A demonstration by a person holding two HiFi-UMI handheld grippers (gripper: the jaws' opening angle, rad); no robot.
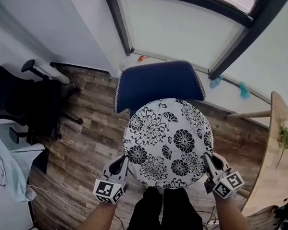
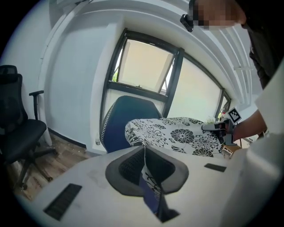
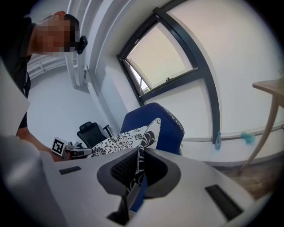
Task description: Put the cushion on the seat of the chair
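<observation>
The round black-and-white flowered cushion (image 1: 167, 142) lies over the seat of the blue chair (image 1: 156, 82), just near of its backrest. The left gripper (image 1: 122, 160) is clamped on the cushion's near left edge and the right gripper (image 1: 207, 158) on its near right edge, with fabric pinched between each pair of jaws.

Black office chair (image 1: 23, 101) at left, wooden table (image 1: 276, 177) at right; plank floor (image 1: 88, 148), window (image 2: 144, 66) behind

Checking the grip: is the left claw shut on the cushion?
Shut: an edge of the cushion is pinched in the left claw.
</observation>
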